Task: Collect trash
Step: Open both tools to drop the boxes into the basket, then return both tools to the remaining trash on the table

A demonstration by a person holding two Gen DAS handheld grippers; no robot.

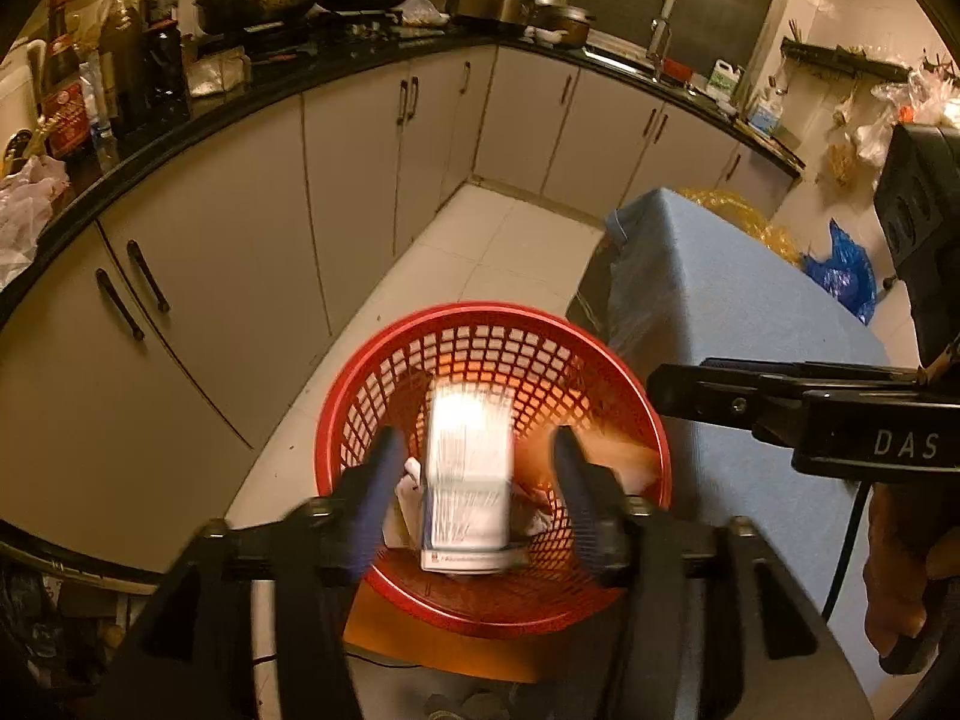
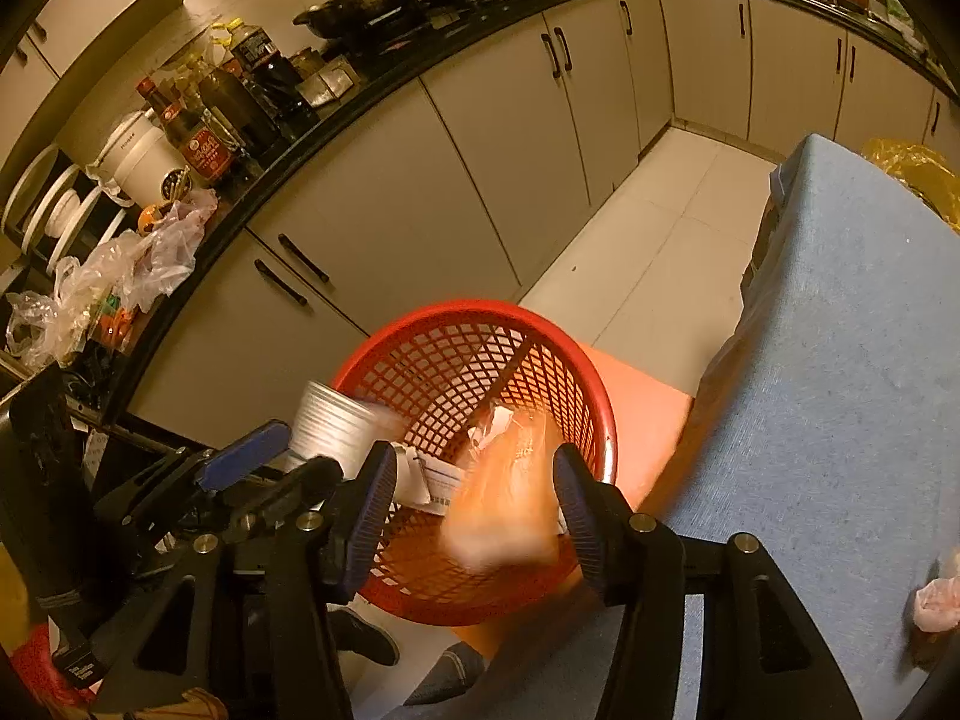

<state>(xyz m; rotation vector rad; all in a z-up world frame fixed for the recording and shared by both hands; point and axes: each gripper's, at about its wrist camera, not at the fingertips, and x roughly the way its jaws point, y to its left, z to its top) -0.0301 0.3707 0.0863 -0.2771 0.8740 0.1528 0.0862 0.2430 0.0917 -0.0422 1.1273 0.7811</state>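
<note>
Both grippers poised over red mesh basket (image 1: 498, 468) beside the blue-covered table (image 1: 750, 324), positioned for dropping trash. Left gripper (image 1: 474, 480): half open, white carton (image 1: 468, 480) blurred between the jaws, apparently released. Right gripper (image 2: 474, 498): half open, orange wrapper (image 2: 510, 498) blurred, falling free.

White carton (image 1: 468, 474), blurred, sits upright between the left fingers (image 1: 384, 480), touching neither, over the red mesh basket (image 1: 360, 378). Orange wrapper (image 2: 510, 492), blurred, lies between the right fingers (image 2: 570, 498).
</note>
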